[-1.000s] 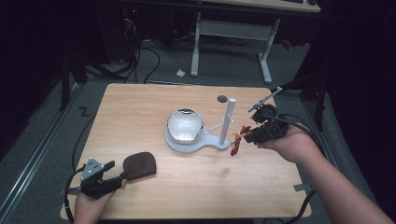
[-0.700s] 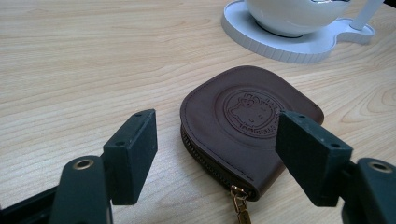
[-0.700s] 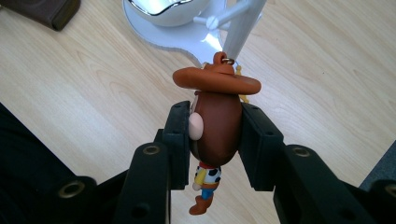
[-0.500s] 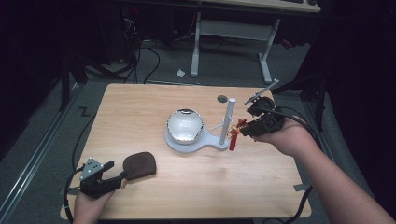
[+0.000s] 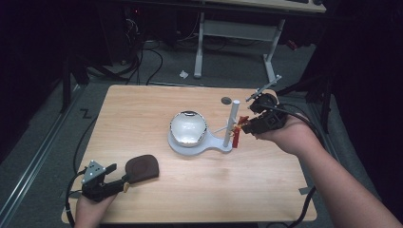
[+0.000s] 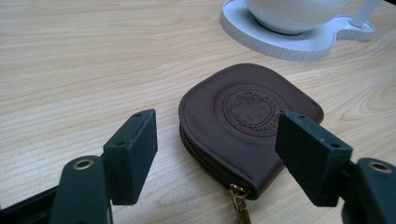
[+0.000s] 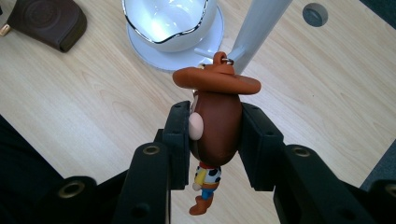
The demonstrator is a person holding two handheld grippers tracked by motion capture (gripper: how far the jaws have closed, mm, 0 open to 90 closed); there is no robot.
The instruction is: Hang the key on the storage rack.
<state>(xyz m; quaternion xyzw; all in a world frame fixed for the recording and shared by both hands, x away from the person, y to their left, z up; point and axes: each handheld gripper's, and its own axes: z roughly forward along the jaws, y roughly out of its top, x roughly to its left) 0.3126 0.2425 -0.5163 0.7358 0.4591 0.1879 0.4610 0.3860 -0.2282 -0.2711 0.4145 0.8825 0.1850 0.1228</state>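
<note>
A cowboy figure keychain [image 7: 217,121] with a brown hat hangs between the jaws of my right gripper [image 7: 215,135], which is shut on its head. The hat's metal ring lies against the white post [image 7: 261,28] of a stand, beside a thin peg. I cannot tell whether it is hooked. In the high view my right gripper [image 5: 247,124] holds the figure [image 5: 239,127] just right of the post [image 5: 232,114]. A brown leather zip pouch [image 6: 247,121] lies flat at the front left. My left gripper [image 6: 217,140] stands open around its near corner without touching it.
A shiny white bowl [image 5: 188,127] sits on the stand's white base [image 5: 209,146] at mid-table. A small grey disc [image 5: 226,100] is set in the tabletop behind the post. Bare wood lies between pouch [image 5: 141,167] and stand. Desk legs and cables stand beyond the far edge.
My right gripper has carried the cowboy figure a little farther from the person and closer to the post. The left gripper and the pouch have stayed put.
</note>
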